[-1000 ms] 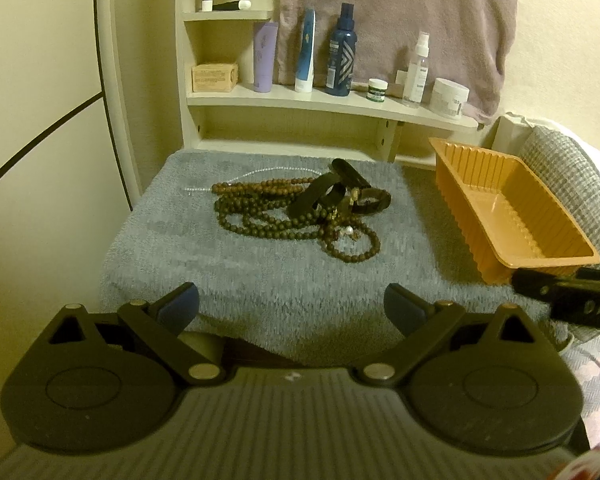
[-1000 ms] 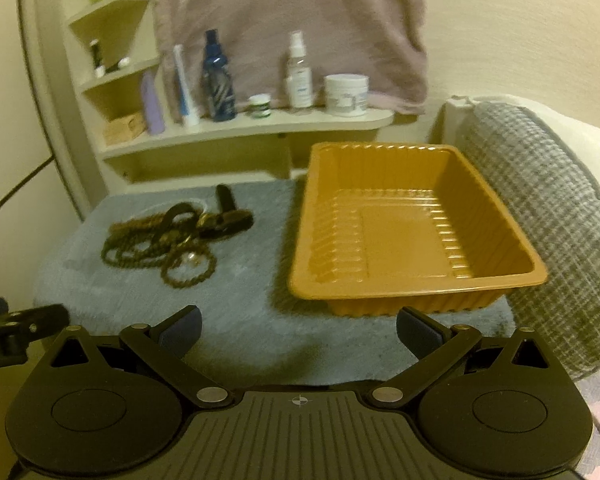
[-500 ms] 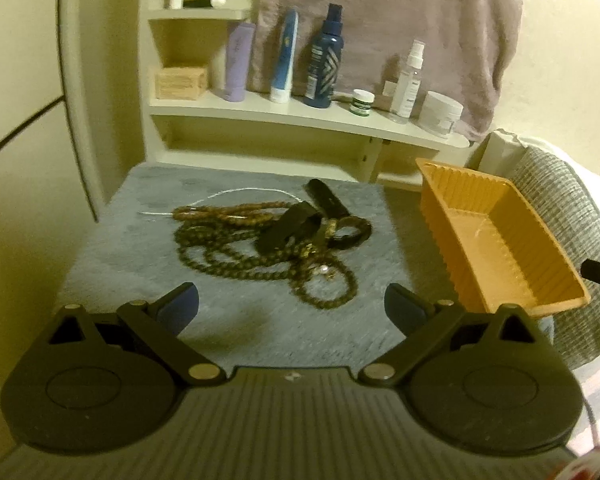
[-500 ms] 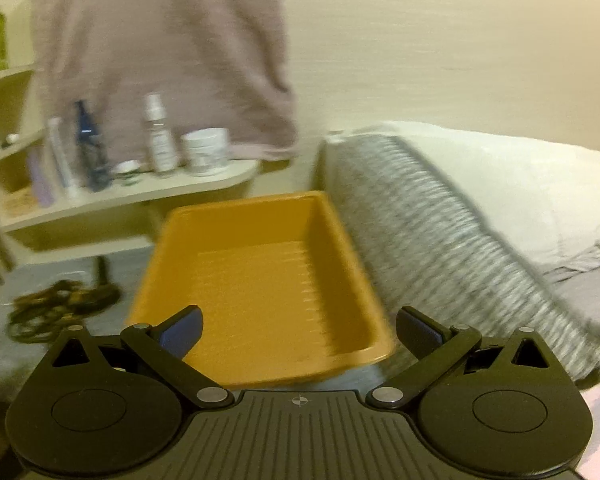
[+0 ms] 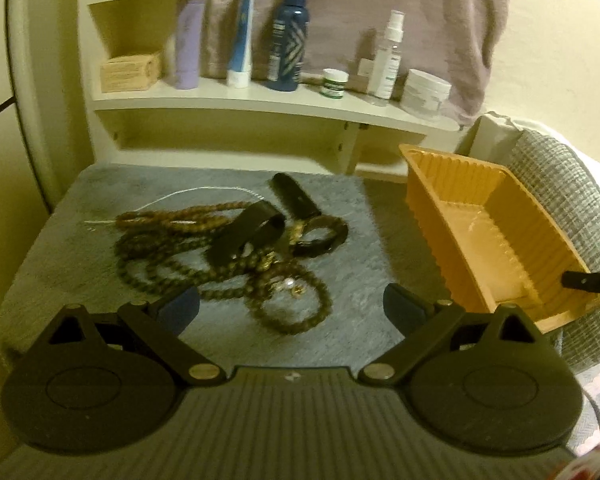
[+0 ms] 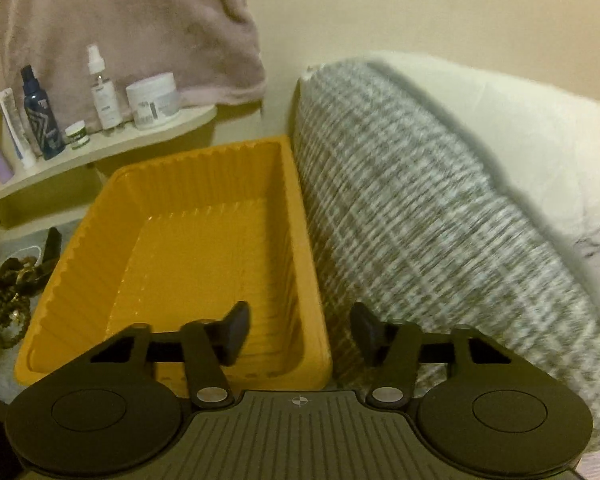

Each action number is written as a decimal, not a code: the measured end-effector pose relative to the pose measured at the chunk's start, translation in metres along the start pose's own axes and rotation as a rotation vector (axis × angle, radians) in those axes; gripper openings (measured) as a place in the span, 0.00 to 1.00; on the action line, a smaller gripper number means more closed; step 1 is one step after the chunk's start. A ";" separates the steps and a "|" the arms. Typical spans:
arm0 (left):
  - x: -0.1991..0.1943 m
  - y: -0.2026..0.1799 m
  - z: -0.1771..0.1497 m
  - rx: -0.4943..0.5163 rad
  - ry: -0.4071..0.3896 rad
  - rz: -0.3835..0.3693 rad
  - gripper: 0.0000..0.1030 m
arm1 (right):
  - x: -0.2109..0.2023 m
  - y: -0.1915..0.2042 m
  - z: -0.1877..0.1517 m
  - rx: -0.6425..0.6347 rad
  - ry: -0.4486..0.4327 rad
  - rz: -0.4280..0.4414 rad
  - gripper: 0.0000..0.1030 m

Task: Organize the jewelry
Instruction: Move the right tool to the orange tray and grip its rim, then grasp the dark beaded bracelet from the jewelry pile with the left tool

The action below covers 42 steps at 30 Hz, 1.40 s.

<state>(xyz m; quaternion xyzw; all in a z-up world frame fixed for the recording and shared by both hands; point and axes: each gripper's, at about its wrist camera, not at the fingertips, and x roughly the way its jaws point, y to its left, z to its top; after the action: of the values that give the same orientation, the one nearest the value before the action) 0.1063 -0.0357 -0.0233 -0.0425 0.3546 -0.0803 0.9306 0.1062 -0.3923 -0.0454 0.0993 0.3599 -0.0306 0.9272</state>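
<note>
Left gripper [image 5: 292,304] spread wide, gripping nothing; bead necklace tangle [image 5: 224,256] lies just ahead of its fingertips on grey mat [image 5: 352,208] (black bands mixed in). Right gripper [image 6: 300,330] part-open, straddling near right rim of empty orange tray [image 6: 308,240].

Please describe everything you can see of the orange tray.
The orange tray is a rectangular, glossy tub of thin plastic with ribbed walls and a flat rim. It sits upright and empty on the grey fluffy mat, beside the grey knitted cushion. The right hand-held gripper straddles its near right corner.
</note>
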 end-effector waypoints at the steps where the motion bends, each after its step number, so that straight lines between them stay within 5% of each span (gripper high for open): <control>1: 0.002 -0.003 0.000 0.013 -0.008 -0.001 0.94 | 0.003 -0.002 -0.001 0.007 0.007 0.008 0.44; 9: 0.017 -0.012 -0.002 0.030 0.024 -0.020 0.94 | 0.017 -0.011 -0.005 0.043 0.036 0.036 0.30; 14: 0.021 -0.011 -0.002 0.024 0.044 -0.017 0.92 | 0.018 -0.006 -0.001 0.042 0.038 0.035 0.09; 22: 0.024 -0.006 -0.003 0.037 0.067 -0.005 0.89 | 0.011 0.005 0.011 0.023 0.030 0.005 0.07; 27: 0.029 -0.002 -0.004 0.067 0.074 0.000 0.79 | 0.003 0.023 0.017 -0.073 0.002 -0.035 0.06; 33: 0.044 0.003 -0.005 0.102 0.095 0.005 0.55 | 0.006 0.033 0.023 -0.110 0.003 -0.060 0.06; 35: 0.052 0.004 -0.005 0.112 0.104 0.020 0.39 | 0.006 0.033 0.021 -0.113 0.006 -0.063 0.06; 42: 0.069 0.009 -0.002 0.124 0.130 0.052 0.17 | 0.008 0.035 0.023 -0.131 0.009 -0.076 0.06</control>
<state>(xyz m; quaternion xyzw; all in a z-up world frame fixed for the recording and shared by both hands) 0.1563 -0.0387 -0.0711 0.0297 0.4096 -0.0805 0.9082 0.1315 -0.3630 -0.0284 0.0248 0.3686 -0.0416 0.9283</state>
